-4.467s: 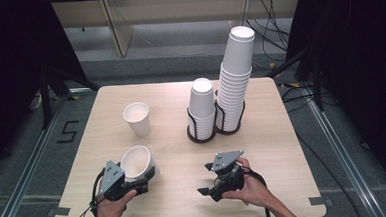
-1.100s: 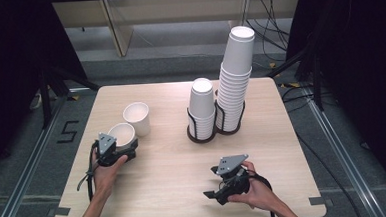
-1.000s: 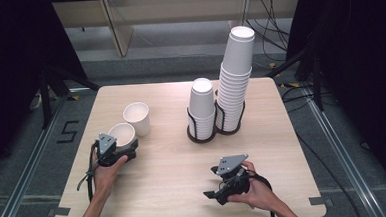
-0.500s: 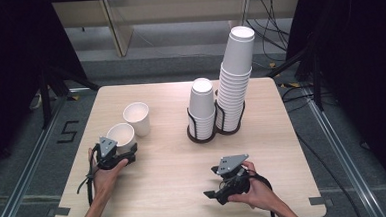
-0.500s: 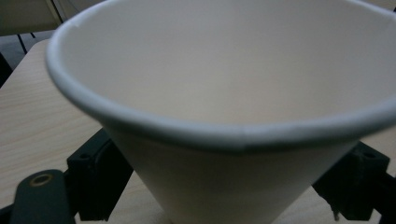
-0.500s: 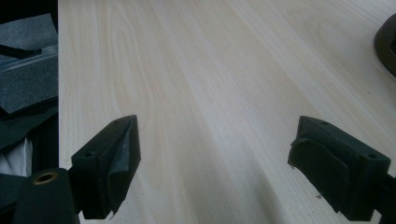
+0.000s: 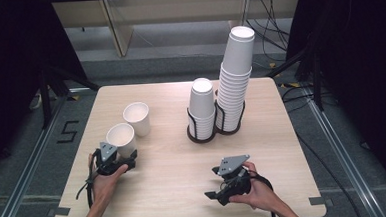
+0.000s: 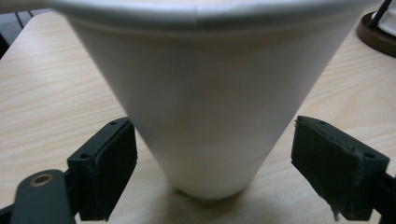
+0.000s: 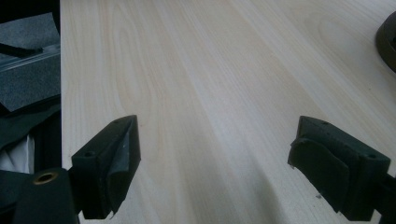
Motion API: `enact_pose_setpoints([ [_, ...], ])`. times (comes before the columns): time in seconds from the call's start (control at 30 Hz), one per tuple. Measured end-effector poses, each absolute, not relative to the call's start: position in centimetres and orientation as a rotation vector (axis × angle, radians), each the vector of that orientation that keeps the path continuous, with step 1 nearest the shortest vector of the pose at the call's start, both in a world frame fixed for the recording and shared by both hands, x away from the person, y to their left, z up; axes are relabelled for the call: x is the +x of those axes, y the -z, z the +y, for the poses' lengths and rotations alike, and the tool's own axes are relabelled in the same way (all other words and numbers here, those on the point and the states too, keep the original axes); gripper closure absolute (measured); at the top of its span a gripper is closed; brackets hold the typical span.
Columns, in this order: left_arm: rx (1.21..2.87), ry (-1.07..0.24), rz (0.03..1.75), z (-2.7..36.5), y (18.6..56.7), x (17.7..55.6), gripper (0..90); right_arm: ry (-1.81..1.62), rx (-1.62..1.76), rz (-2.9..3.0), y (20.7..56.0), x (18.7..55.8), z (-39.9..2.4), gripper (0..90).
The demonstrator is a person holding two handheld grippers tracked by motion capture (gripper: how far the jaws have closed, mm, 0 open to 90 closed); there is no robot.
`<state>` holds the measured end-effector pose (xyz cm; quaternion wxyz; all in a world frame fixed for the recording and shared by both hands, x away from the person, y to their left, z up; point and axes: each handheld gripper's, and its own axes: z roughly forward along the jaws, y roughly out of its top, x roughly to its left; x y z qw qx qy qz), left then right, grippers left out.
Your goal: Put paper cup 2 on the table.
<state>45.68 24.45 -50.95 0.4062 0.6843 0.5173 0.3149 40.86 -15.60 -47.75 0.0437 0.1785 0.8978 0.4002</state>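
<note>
right gripper [image 9: 215,158] open over bare table [image 9: 210,70]

left gripper [image 8: 212,154] jaws apart; right gripper [image 9: 219,158] agape.

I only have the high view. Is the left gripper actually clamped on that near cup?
Observer: Not yet. In the left gripper view the cup stands between the jaws of the left gripper, which have just been closing, but the pad on the right is clear of its wall.
Operator: Is the cup's base down on the table?
Observer: Yes, it stands upright with its narrow base on the table.
Operator: And the right gripper?
Observer: The right gripper has its jaws open over bare wood, with nothing between them.
</note>
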Motion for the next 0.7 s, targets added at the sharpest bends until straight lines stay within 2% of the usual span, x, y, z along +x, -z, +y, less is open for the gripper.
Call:
enact_pose_setpoints([
  [0.37, 1.728, -0.78, 1.332, 24.1, 50.1, 43.6, 14.1, -1.226, 0.552, 2.732, 47.7, 40.7, -15.9, 16.1],
  [0.53, 1.714, -0.719, 1.35, 23.4, 50.1, 42.6, 14.2, -1.223, 0.564, 2.726, 47.7, 40.7, -16.1, 16.1],
  [0.7, 1.73, -0.713, 1.317, 22.5, 49.8, 41.3, 14.2, -1.223, 0.573, 2.72, 47.6, 40.6, -16.4, 16.0],
])
